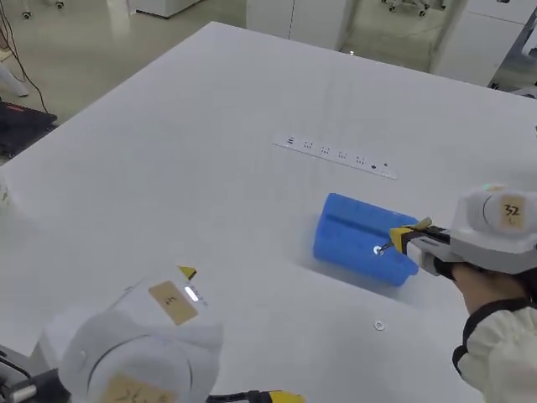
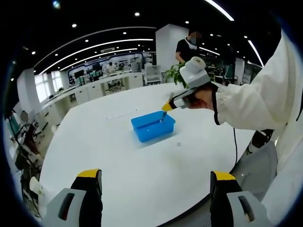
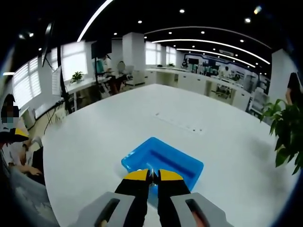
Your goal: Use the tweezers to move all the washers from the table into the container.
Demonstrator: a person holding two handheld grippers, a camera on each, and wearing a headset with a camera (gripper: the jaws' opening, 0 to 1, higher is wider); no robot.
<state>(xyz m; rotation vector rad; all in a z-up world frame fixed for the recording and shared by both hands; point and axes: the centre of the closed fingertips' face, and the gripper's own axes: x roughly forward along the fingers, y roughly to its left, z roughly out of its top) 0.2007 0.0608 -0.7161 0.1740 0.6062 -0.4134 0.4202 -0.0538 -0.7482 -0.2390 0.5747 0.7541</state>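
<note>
Container [image 1: 357,243]: blue rectangular tray, open top, flat on the white table [image 1: 210,168].
Tweezers [image 1: 388,245]: thin metal pair pinched between the jaws of my right gripper [image 1: 407,238], tips angled down over the container.
Washer [image 1: 377,250]: small bright ring at the tweezer tips, over the container.
Loose washer [image 1: 379,325]: small silvery ring lying flat on the table, near the container's near side.

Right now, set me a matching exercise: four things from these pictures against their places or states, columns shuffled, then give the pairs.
Things:
1. blue plastic container
2. small round metal washer
3. left hand-held gripper
4. right hand-held gripper

Places or states:
A. jaws closed on thin metal tweezers
B. lying loose on the white table
C. jaws wide apart, holding nothing
D. standing under the tweezers' tip

Pairs: 1-D, 2-B, 3-C, 4-A.
</note>
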